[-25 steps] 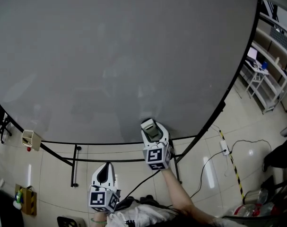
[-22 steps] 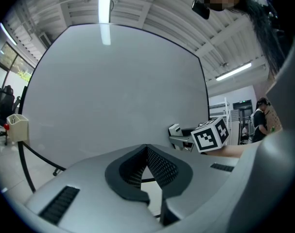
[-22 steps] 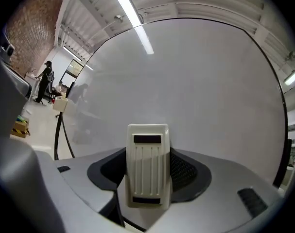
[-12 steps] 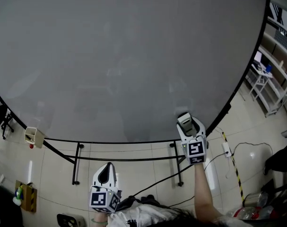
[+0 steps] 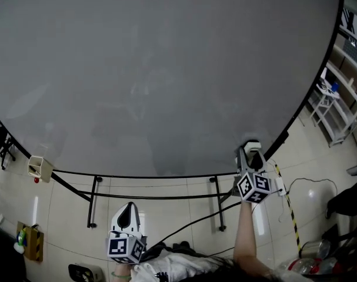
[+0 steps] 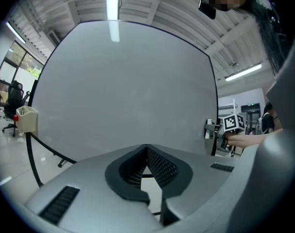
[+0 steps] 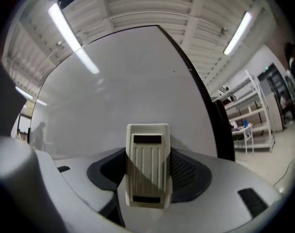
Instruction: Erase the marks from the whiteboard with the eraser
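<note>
One eraser [image 7: 147,165]: right gripper [image 5: 251,155] is pinching it at the whiteboard's [image 5: 166,69] lower-right edge, seemingly for wiping; left gripper [image 5: 128,214] is hanging idle, pressed together.

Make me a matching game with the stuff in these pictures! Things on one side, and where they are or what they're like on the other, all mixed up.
Things:
1. eraser
2. left tongs
3. whiteboard
4. small box

Place or state:
A. big and grey
B. shut, holding nothing
C. at the board's left edge
D. clamped in the right tongs

Pairs: 1-D, 2-B, 3-A, 4-C
</note>
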A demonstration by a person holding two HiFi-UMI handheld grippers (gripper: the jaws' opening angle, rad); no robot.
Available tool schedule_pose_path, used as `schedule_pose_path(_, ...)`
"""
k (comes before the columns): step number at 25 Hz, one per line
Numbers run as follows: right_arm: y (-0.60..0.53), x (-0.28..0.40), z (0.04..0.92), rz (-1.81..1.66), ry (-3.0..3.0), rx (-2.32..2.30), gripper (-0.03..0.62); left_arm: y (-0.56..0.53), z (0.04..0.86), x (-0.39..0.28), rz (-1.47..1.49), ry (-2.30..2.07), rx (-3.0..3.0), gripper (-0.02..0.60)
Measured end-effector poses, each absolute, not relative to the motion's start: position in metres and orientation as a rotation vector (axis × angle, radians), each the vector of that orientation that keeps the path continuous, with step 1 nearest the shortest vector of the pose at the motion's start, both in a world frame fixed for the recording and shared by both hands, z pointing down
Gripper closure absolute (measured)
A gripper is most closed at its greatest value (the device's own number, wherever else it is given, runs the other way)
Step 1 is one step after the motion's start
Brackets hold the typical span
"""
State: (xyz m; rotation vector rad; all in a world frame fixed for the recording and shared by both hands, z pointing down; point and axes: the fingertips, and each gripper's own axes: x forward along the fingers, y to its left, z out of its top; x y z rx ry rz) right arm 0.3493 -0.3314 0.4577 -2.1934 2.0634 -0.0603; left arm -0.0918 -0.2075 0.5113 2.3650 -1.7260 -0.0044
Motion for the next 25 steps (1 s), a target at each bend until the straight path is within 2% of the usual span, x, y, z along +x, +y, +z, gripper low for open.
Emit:
schedule_pose_path(9,-0.346,0.206,0.533,-0.095,2.525,-2.057,0.322,-0.212,0.510,-0.078,-0.011,-1.673,2.392,0.580)
schedule_pose_path(11,-0.338,0.201,0.507,0.034,2.600,-2.088,0.322,-0.211,0.508,-0.078,-0.020,-1.671,2.394,0.580)
schedule_pose_path(14,-0.329,0.216,0.410,0.259,2.495,-2.144,0.322,-0.212,0.509,-0.079,-0.041,-1.670,2.402,0.580)
schedule_pose_path(18,-0.343,0.226,0.301,0.305,2.377,-2.150,0.322,-0.213,0.509,-0.068,-0.055,-1.643,2.416,0.580)
schedule_pose_path(21,-0.346,0.217,0.291,0.292,2.330,-2.276,0.322,-0.211,0.510,-0.066,-0.067,-1.640,2.420,0.580)
schedule_pose_path(25,-0.352,0.185,0.345,0.343,2.401,-2.359,0.322,-0.215,0.511,-0.075,-0.082,-1.646,2.407,0.580)
